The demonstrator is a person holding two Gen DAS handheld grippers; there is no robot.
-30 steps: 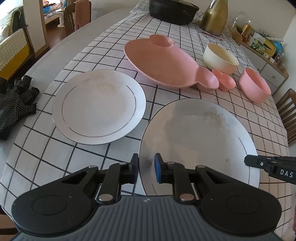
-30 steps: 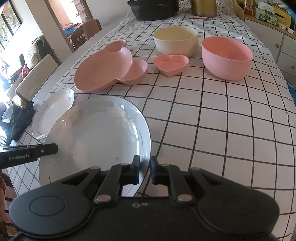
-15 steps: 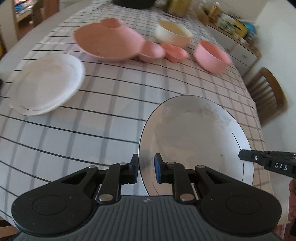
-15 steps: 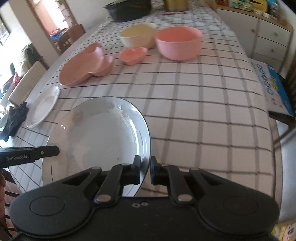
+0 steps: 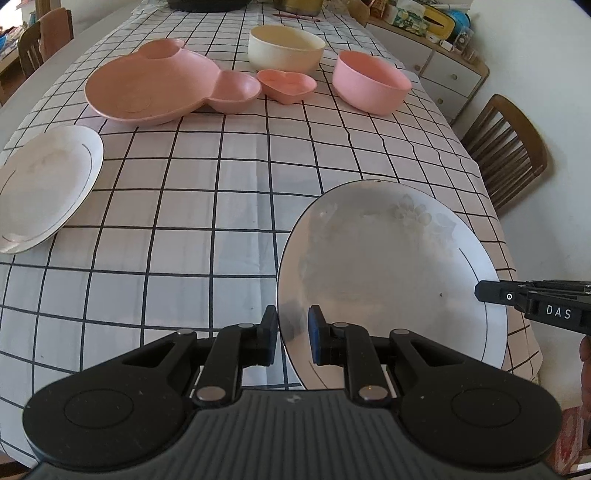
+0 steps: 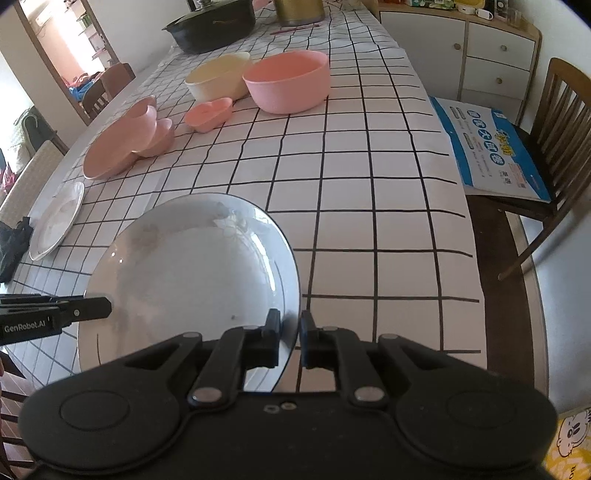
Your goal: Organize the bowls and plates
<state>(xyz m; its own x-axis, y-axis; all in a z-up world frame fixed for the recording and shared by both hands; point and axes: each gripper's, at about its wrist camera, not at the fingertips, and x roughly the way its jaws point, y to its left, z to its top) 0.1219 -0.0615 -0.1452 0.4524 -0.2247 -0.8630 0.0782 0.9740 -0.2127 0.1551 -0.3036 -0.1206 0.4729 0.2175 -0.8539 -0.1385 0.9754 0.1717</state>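
Closest to me, a white plate (image 5: 391,273) with a thin dark line round its rim is carried between two hands' tools: the left gripper (image 5: 292,334) is clamped on the plate's left edge, and the right gripper (image 6: 290,341) is clamped on its right edge, so the plate hangs above the checked cloth of the counter (image 6: 369,177), near the counter's right edge. In the left wrist view the tip of the right gripper pokes in at the plate's far rim; in the right wrist view the left gripper's tip does the same on the other side. Well apart to the left, a second white plate (image 5: 44,188) lies flat on the cloth. Beyond it rests a big pink divided dish (image 5: 159,85) with rounded ears, and just beside that a small pink heart-shaped dish (image 5: 287,84). Behind the heart dish stands a cream bowl (image 5: 286,48), with a pink bowl (image 5: 371,81) just to its right. At the far end sit a dark lidded pot (image 6: 212,24) and a gold-coloured vessel (image 6: 299,9). A wooden chair (image 6: 554,147) beside the counter bears a blue-and-white box (image 6: 491,147).
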